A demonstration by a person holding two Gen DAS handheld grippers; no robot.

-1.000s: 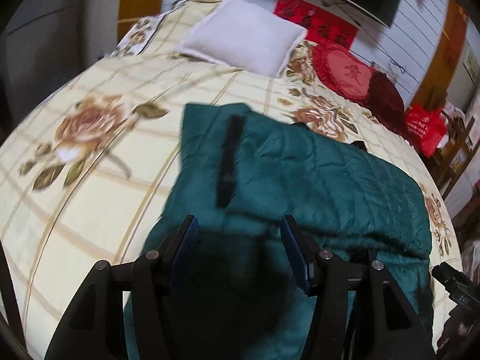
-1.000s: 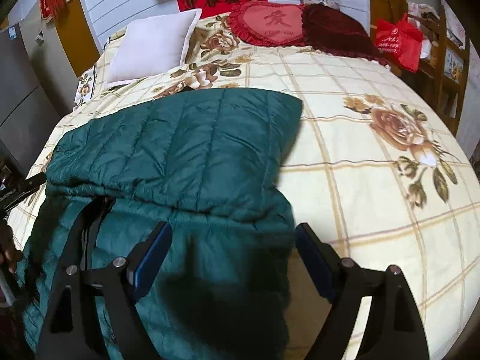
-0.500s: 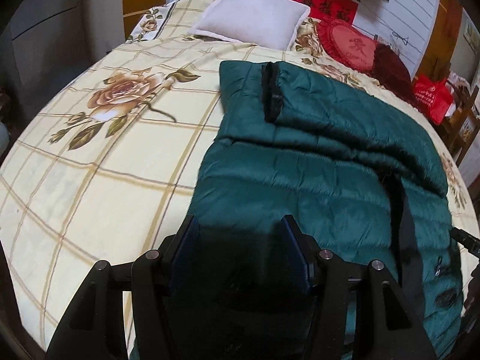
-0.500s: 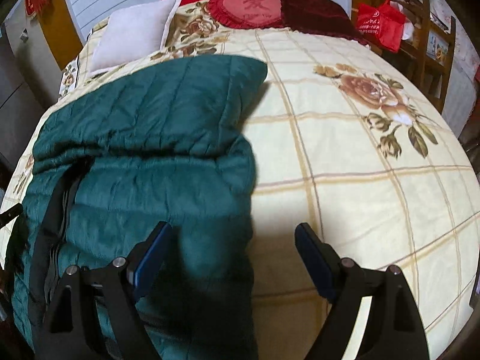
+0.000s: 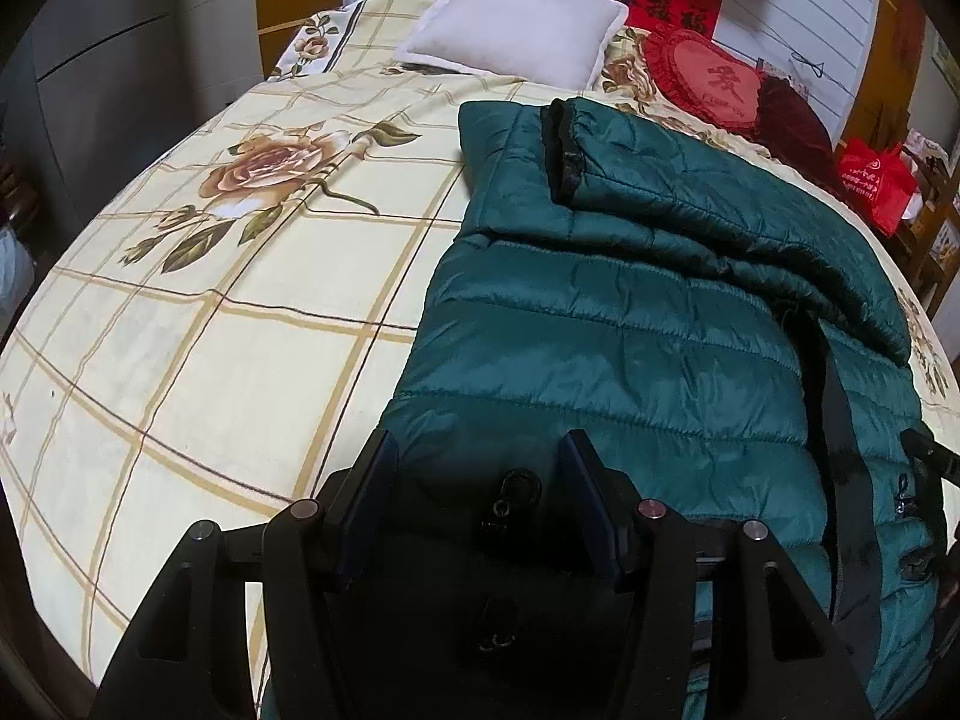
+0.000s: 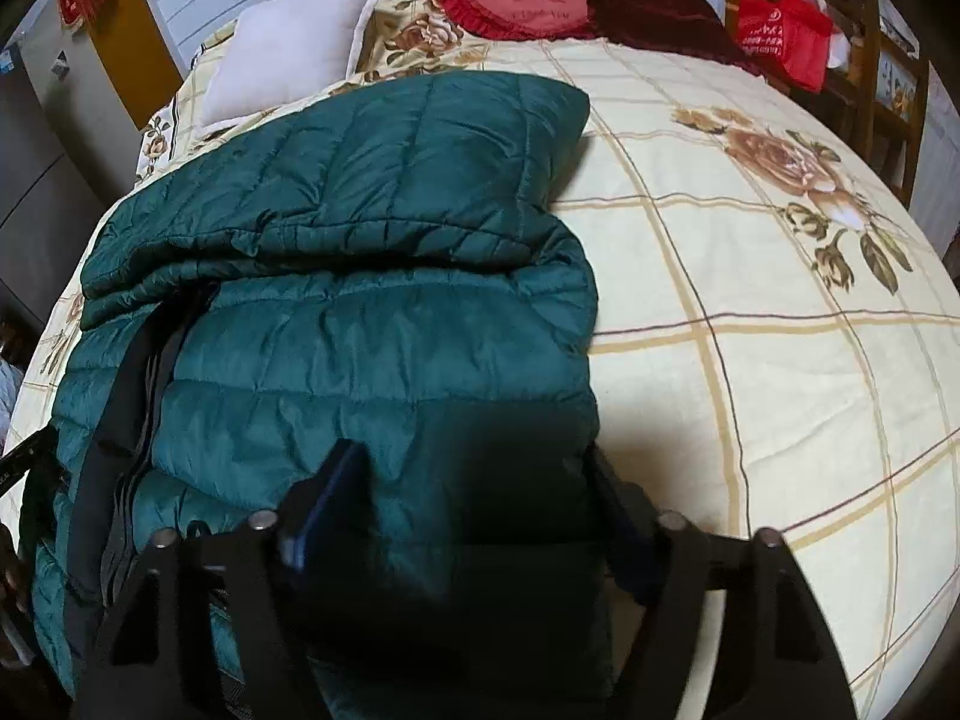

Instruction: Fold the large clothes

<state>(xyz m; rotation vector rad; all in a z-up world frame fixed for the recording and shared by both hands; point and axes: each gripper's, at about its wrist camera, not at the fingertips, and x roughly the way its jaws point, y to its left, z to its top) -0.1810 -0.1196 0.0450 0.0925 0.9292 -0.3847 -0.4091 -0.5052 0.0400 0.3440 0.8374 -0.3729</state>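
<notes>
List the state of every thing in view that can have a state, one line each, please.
Dark green quilted puffer jacket: lying on the bed, both sleeves folded across the body.
Black sleeve cuff: lying on top of the jacket.
Left gripper: jacket hem between its jaws.
Right gripper: jaws closing around the jacket hem.
White square pillow: lying at the bedhead.
</notes>
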